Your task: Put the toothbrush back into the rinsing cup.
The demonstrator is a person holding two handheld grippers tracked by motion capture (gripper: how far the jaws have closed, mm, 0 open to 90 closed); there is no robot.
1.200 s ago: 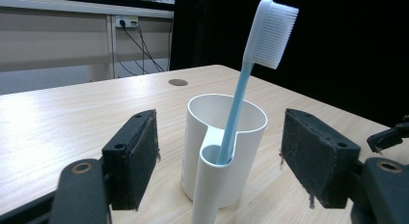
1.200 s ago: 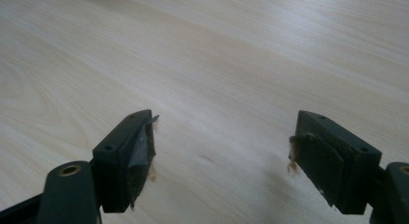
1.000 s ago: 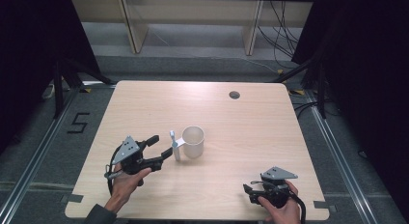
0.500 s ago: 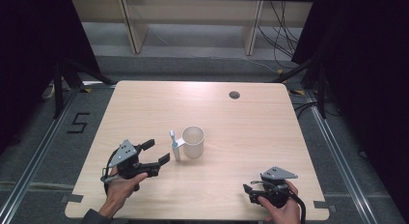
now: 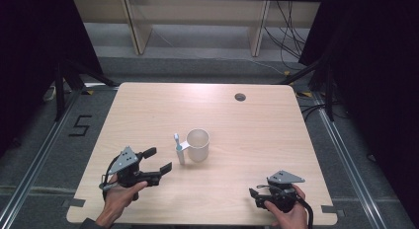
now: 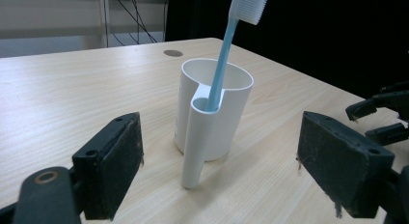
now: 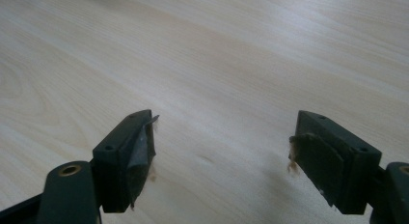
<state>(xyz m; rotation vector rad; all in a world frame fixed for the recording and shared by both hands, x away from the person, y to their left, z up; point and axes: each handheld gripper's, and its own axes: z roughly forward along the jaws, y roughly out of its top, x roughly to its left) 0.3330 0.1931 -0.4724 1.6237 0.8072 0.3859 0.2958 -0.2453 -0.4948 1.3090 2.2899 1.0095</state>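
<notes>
Grippers sit at the near edge of the table (image 5: 148, 105), both empty. Right gripper (image 5: 253, 195) near right, jaws spread wide over bare wood, nothing between them, well apart from the cup. Left gripper (image 5: 160, 159) near left, aimed at the holder; jaws have just been opening and now stand fully released, nothing between the pads, holder clear ahead of them with a gap.

Mid-table: white cup (image 5: 198, 144) upright, narrow tube holder (image 6: 198, 137) joined to its near-left side. Blue toothbrush (image 6: 226, 45) stands in that tube, bristle head up, leaning slightly.

Judgement: placement looks done, brush seated and let go, cup undisturbed. What's left, at most, is backing the left gripper off without clipping the handle. Far side: just the cable hole (image 5: 240, 96).
</notes>
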